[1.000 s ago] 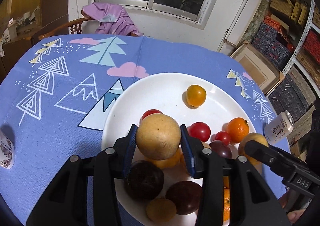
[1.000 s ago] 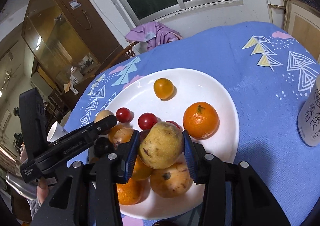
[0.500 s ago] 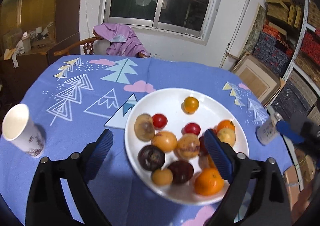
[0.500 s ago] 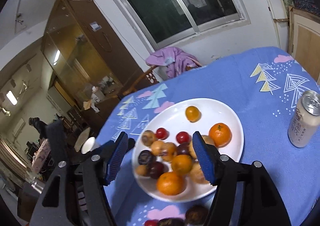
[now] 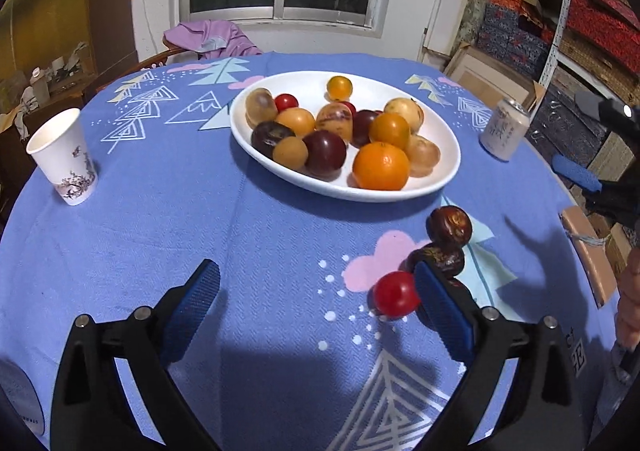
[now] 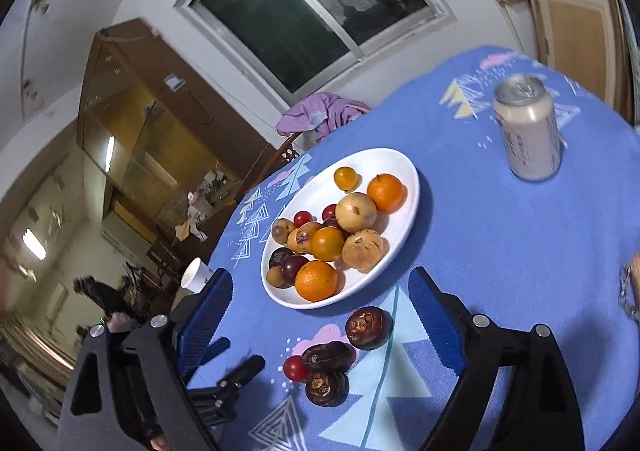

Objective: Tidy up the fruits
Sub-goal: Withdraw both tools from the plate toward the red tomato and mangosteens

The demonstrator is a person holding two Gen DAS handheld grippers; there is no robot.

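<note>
The white plate (image 5: 448,175) sits in the middle of the table (image 5: 160,235), on a blue cloth with trees and clouds. It is where the fruit goes, so it is already piled up: a big orange (image 5: 381,166), a dark plum (image 5: 325,153), a small yellow tomato (image 5: 339,88) and more round fruit touching each other.

Four small things are not on the plate yet. A little red tomato (image 5: 395,294) lies on the cloth near the plate's front rim, with three dark wrinkly fruits: one (image 6: 369,328) nearest the plate, one (image 6: 329,357) beside the tomato, and one (image 6: 326,388) closest to the camera. They lie in a little bunch, some touching. These look like the ones left to sort.

The left gripper (image 5: 316,311) hangs over the cloth with nothing between its jaws, which are opening wide. The red tomato is just beside its right blue pad. The right gripper (image 6: 320,315) is also empty, and its jaws are opening too. The loose bunch lies on the cloth in front of it. Wide jaws make sense here, ready for the next fruit.

A paper cup (image 5: 64,157) and a drink can (image 5: 503,129) stand off to the sides, well apart from the fruit, out of the way.
</note>
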